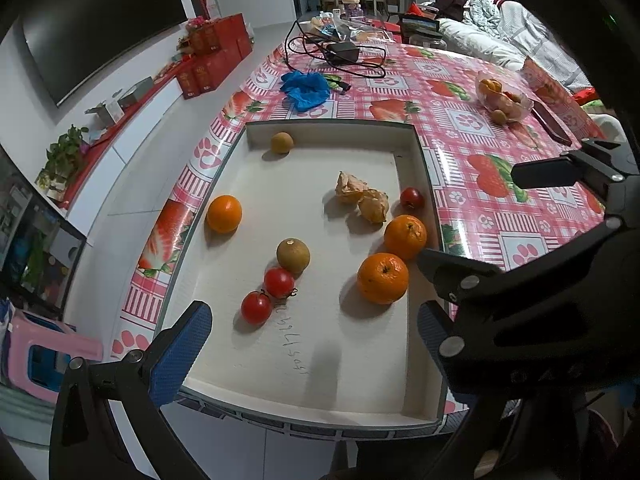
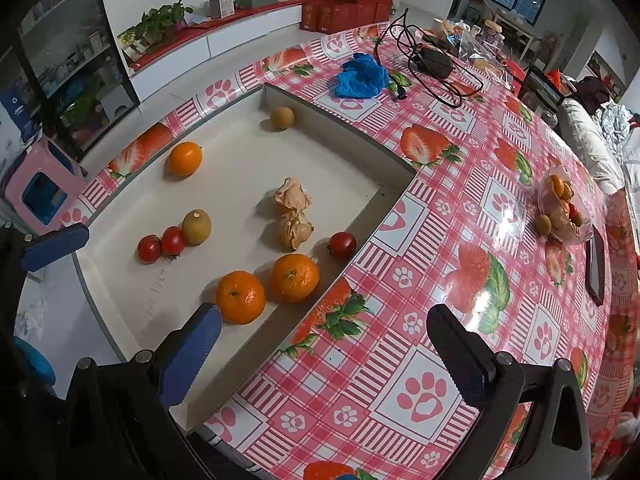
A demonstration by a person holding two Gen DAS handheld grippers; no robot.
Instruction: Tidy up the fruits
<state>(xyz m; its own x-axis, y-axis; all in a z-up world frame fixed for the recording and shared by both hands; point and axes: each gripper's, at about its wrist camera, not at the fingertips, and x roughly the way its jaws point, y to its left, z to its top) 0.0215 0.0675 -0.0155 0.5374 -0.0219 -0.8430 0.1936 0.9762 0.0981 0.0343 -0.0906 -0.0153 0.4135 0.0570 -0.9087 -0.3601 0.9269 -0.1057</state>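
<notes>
The fingers of the left gripper (image 1: pixel 312 352) stand wide apart at the bottom of the left wrist view and hold nothing; one blue pad (image 1: pixel 182 354) is at lower left, the other at lower right, above the near edge of the tray (image 1: pixel 328 364). The right gripper (image 2: pixel 324 354) is also wide open and empty, with its blue pad (image 2: pixel 192 354) over the near corner of the tray and its black finger (image 2: pixel 464 354) over the tablecloth (image 2: pixel 440 240).

The fruits lie loose in the shallow white tray, in the middle of both views. Two mandarins sit near the right wall: the nearer mandarin (image 1: pixel 383 278) and the farther mandarin (image 1: pixel 405 237), side by side, both with the stem mark turned up. A third, smooth orange (image 1: pixel 224 213) rests alone at the left side. Two cherry tomatoes (image 1: pixel 267 296) touch each other and make a short row with a brown round fruit (image 1: pixel 293 255); this row runs from lower left to upper right. Another tomato (image 1: pixel 412 197) is beside the right wall, and a small brown fruit (image 1: pixel 282 143) is in the far corner. Two crumpled papery husks (image 1: pixel 362 197) lie in the middle right.

Outside the tray, a bag of fruits (image 1: pixel 504 98) stands at upper right on the strawberry tablecloth, a blue glove (image 1: pixel 306 88) behind the tray, and a black charger with cable (image 1: pixel 342 53) farther back.
</notes>
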